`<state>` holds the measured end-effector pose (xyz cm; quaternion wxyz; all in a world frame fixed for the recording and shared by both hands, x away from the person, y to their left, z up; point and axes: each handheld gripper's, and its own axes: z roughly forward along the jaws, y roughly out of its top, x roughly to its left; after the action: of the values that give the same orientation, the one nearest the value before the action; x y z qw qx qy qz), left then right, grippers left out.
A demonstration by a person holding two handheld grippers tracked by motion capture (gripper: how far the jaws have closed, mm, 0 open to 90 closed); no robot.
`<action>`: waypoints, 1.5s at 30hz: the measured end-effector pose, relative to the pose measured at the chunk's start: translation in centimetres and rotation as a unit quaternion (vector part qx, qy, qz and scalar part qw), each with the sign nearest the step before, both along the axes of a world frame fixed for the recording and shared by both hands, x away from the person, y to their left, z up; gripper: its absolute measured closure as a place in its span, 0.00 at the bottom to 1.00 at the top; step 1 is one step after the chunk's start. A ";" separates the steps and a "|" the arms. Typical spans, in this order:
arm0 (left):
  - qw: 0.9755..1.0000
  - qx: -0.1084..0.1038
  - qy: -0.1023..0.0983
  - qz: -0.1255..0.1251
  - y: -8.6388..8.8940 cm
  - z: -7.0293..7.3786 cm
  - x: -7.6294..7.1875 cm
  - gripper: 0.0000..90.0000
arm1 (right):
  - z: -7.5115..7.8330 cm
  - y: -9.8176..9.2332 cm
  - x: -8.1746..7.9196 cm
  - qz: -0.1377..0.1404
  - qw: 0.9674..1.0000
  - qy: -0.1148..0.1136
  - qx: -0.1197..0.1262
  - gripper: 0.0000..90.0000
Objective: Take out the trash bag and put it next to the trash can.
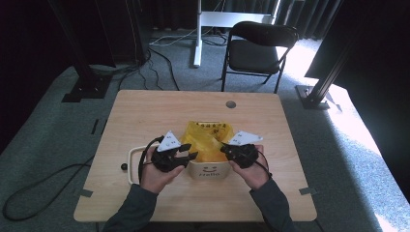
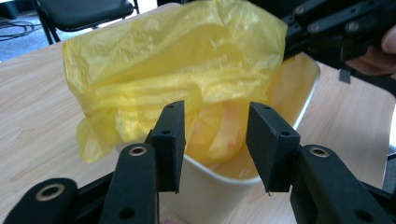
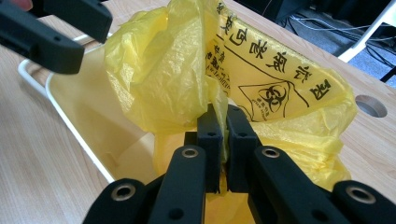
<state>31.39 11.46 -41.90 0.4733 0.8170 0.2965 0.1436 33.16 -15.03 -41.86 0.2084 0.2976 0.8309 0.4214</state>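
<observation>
The right tongs (image 3: 218, 135) were clamped on a fold of the yellow bag (image 3: 187, 79), the two black jaws pressed together with the thin plastic pinched between them, at the near rim of the bin. The left tongs (image 2: 215, 140) stood apart, with nothing between the jaws; they pointed at the bag's edge from the opposite side, with the bin's rim just below them.

The bag sat partly inside a small white bin (image 1: 209, 170) near the middle of the wooden desk (image 1: 145, 111). Its lower part hung down into the bin, while most of the plastic was bunched up above the rim, crumpled and leaning toward the far side. A black hazard symbol and printed characters showed on one face of the bag.

Judging by this, lining the bin was roughly half done: the bag was in, and one edge was gripped. Its mouth was not yet spread open, nor folded down over the rim all the way round. The left tongs would need to take the other edge.

A black chair (image 1: 258, 48) stood beyond the desk.
</observation>
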 end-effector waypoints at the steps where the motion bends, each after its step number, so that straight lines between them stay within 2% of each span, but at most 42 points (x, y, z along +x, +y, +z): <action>1: 1.000 -0.001 0.001 -0.001 0.1 0.0 -0.1 0.63 | 0.0 0.0 0.0 0.000 1.000 -0.001 0.000 0.96; 9: 1.000 -0.009 0.010 -0.009 0.8 -0.2 -1.3 0.59 | 0.3 -0.2 -0.2 0.001 1.000 -0.005 0.003 0.96; 10: 1.000 -0.002 0.010 -0.011 0.8 -0.3 -1.5 0.59 | 0.3 -0.2 -0.2 0.002 1.000 -0.005 0.003 0.96; 16: 1.000 0.009 0.018 -0.011 0.8 -1.3 -2.0 0.56 | 0.3 -0.2 -0.3 0.002 1.000 -0.006 0.003 0.96; 28: 0.999 0.035 0.019 0.005 0.2 -2.1 -1.5 0.56 | -0.1 -0.3 0.3 0.000 1.000 -0.007 0.007 0.96; 31: 0.999 0.032 0.023 0.010 0.2 -2.2 -1.0 0.56 | -0.1 -0.4 0.3 0.000 1.000 -0.010 0.009 0.96; 35: 0.999 0.035 0.030 0.016 -0.1 -2.4 -0.5 0.56 | 0.3 -0.5 0.4 -0.002 1.000 -0.014 0.013 0.96; 41: 0.998 0.047 0.038 0.012 -0.2 -3.0 -0.3 0.55 | 1.1 -0.7 0.6 -0.005 1.000 -0.023 0.017 0.96; 45: 0.998 0.046 0.043 0.010 -0.3 -3.4 -0.3 0.55 | 1.6 -0.8 0.7 -0.007 0.999 -0.028 0.024 0.97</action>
<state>31.12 11.12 -45.33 0.4207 0.8404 0.3174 0.1263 33.89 -15.79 -40.25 0.2273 0.2960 0.8122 0.4484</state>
